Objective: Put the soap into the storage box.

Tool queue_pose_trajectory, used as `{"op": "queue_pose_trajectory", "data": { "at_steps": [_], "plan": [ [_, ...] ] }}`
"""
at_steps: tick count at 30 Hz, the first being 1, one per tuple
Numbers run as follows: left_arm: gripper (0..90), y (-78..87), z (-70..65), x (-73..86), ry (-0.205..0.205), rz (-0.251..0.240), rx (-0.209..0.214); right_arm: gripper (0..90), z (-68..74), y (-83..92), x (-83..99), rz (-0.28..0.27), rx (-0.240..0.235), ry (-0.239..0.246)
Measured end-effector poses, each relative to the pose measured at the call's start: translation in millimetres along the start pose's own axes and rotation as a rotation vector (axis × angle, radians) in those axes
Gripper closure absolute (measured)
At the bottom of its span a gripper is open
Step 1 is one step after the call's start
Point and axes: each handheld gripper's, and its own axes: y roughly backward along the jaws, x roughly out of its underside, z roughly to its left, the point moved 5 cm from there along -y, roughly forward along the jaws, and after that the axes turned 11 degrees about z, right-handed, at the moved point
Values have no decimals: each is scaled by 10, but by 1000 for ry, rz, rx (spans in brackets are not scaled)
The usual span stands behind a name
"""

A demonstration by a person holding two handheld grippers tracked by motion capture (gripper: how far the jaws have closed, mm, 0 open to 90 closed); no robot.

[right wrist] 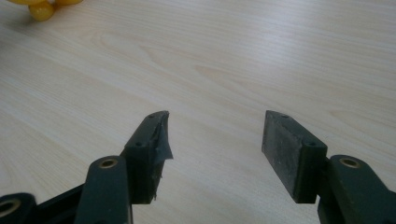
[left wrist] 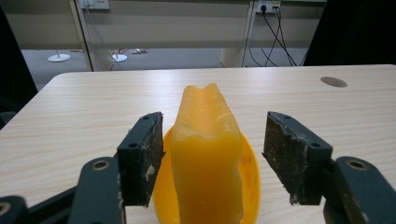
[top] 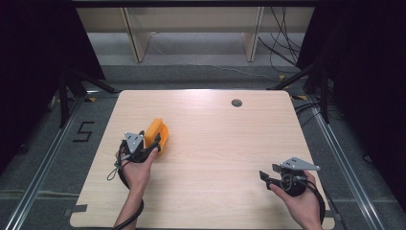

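Note:
An orange and yellow plastic object [top: 160,132] lies on the left part of the wooden table [top: 215,143]. In the left gripper view it is an orange upright piece [left wrist: 205,154] standing in a yellow dish [left wrist: 250,182]. My left gripper [top: 152,141] [left wrist: 215,123] is open, with one jaw on each side of the orange piece and a small gap on both sides. My right gripper [top: 268,173] [right wrist: 215,130] is open over bare wood near the table's front right, with nothing between its jaws. A bit of the yellow object [right wrist: 42,7] shows far off in the right gripper view.
A round grey cable hole [top: 236,102] [left wrist: 334,81] sits near the table's far edge. Beyond the table are wooden shelf legs [top: 136,38] and loose cables [top: 282,43] on the floor. Black stands [top: 64,96] flank the table.

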Motion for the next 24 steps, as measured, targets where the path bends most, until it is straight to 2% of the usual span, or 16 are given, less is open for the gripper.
{"op": "queue_pose_trajectory", "data": {
  "at_steps": [6,8,9,11,12,14,15,17,18,19,20,21,23,24],
  "plan": [
    [348,146,1,-12,6,0,12,416,-15,-3,0,-2,10,3],
    [341,178,-6,-12,12,-3,14,416,-12,5,1,0,1,0],
    [340,246,0,-8,6,1,21,415,-16,7,1,-1,2,-1],
    [337,285,6,-7,5,2,20,415,-32,7,-4,-13,18,16],
    [333,320,7,-7,9,0,22,414,-13,8,1,-1,1,0],
    [331,428,7,5,13,-5,28,413,-9,6,2,1,1,-1],
    [331,467,0,13,12,-4,29,413,23,12,11,13,-2,-38],
    [330,501,-9,19,9,-6,35,413,22,12,10,12,-1,-35],
    [330,550,-18,27,5,-7,34,413,-1,4,1,2,1,-5],
    [330,576,-24,31,3,-13,38,413,-8,-1,1,0,6,0],
    [328,612,-34,39,-1,-17,40,413,-10,3,2,2,3,-1],
    [325,650,-42,50,-3,-18,38,413,16,13,12,12,-1,-32],
    [325,713,-59,78,-1,-24,47,413,17,16,12,12,-1,-33],
    [323,751,-62,101,3,-13,49,413,-1,16,6,-2,9,-15]
  ]
}}
